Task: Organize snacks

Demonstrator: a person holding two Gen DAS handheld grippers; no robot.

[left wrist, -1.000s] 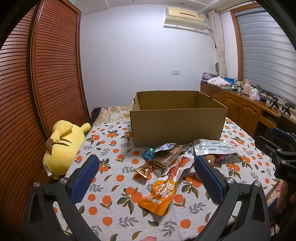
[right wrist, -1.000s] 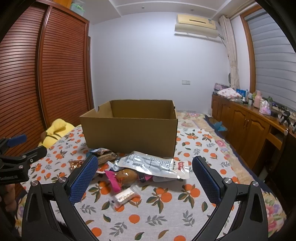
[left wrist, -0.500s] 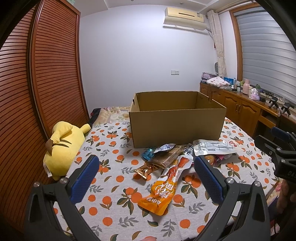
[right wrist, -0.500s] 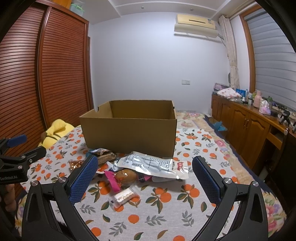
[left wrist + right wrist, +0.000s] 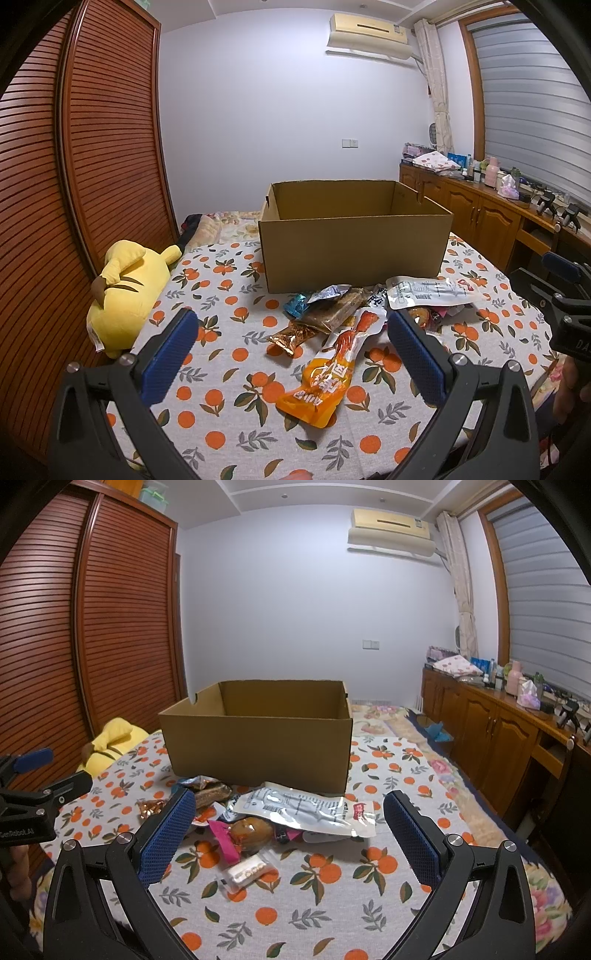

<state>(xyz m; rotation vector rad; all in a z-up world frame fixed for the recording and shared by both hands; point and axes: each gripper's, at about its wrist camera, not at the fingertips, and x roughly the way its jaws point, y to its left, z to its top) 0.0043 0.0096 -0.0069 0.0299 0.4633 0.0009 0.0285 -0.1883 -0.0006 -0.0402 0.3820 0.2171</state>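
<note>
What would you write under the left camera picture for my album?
Open left hand-held gripper above an orange snack pouch, with a cardboard box behind the snack pile.

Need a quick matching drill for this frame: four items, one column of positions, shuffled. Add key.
Items:
1. cardboard box
2. yellow plush toy
3. orange snack pouch
4. clear silver packet

Positions:
A. at the bed's left edge, by the wardrobe
B. nearest the left tool, lying flat
C. behind the snack pile, open-topped
D. right end of the pile, against the box's front

Pairs: 1-C, 2-A, 3-B, 4-D
</note>
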